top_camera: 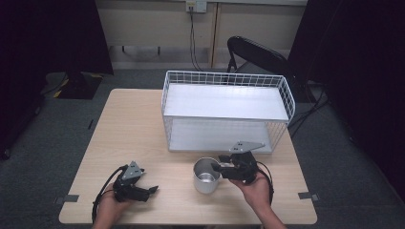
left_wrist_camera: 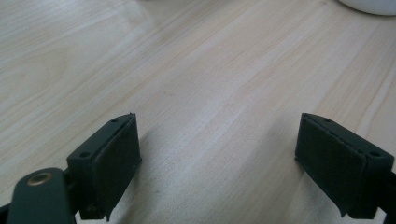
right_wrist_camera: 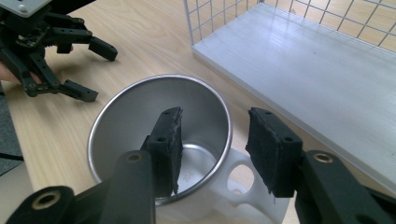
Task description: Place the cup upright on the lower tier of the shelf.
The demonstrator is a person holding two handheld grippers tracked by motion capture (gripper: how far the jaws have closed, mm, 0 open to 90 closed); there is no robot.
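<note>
Right tongs straddle the mug's rim by its handle

The right gripper has one jaw inside the upright white mug, one outside, pads not yet pressing. The mug's steel-lined inside is empty, handle toward 3 o'clock. The left gripper, at 9 o'clock, is released. At 12 o'clock the wire rack has bare shelves.

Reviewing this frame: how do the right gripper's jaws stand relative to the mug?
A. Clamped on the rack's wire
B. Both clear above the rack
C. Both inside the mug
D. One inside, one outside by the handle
D: in the right gripper view the right gripper straddles the rim of the mug, one jaw inside, one beside the handle.
</note>
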